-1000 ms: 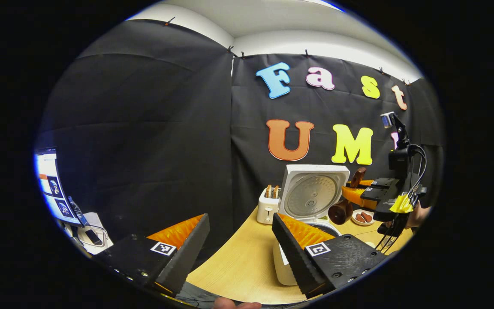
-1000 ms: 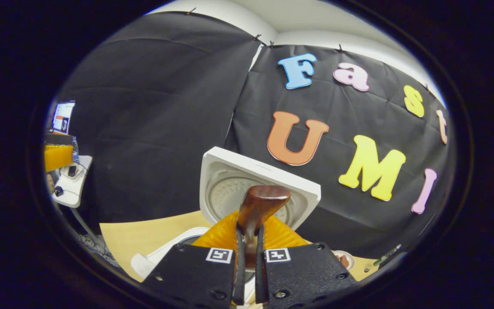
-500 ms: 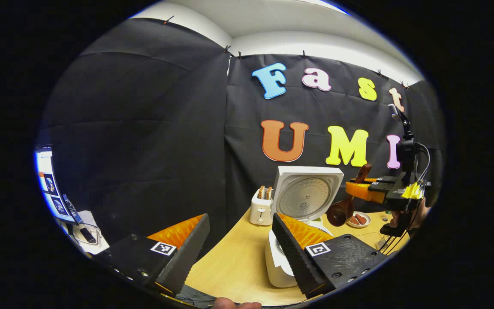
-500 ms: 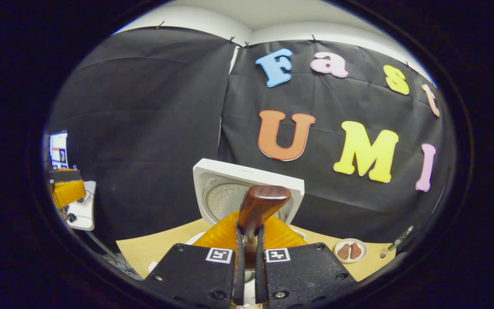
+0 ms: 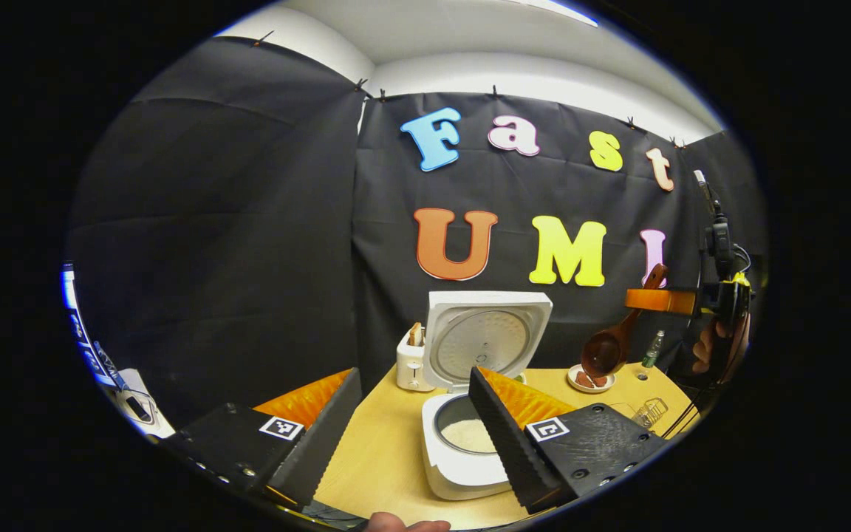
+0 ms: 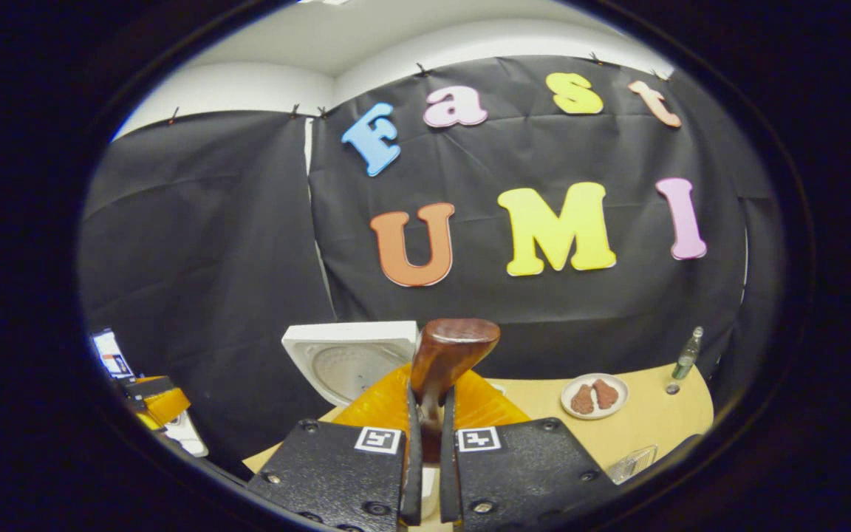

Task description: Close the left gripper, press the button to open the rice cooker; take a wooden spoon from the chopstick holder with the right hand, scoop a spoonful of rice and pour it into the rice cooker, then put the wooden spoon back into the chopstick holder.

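Observation:
The white rice cooker [image 5: 462, 473] stands on the wooden table with its lid [image 5: 486, 338] raised upright, and white rice [image 5: 466, 436] lies in its pot. My left gripper [image 5: 414, 377] is open and empty, its fingers on either side of the cooker's near left. At the far right my right gripper [image 5: 662, 301] is shut on a dark wooden spoon [image 5: 612, 344], whose bowl hangs down to the right of the cooker. In the right gripper view the spoon's handle [image 6: 449, 355] sticks up between the shut fingers of the right gripper [image 6: 429, 388], with the cooker lid [image 6: 348, 358] to its left.
A white toaster [image 5: 411, 362] stands left of the lid. A small plate of brown food [image 6: 594, 395], a green bottle [image 6: 686, 353] and a wire basket [image 5: 647, 410] occupy the table's right side. A screen [image 5: 74, 325] glows beyond the table's left edge.
The right gripper has swung right and away from the cooker, carrying the spoon. The left gripper has drawn back, so the pot with rice shows.

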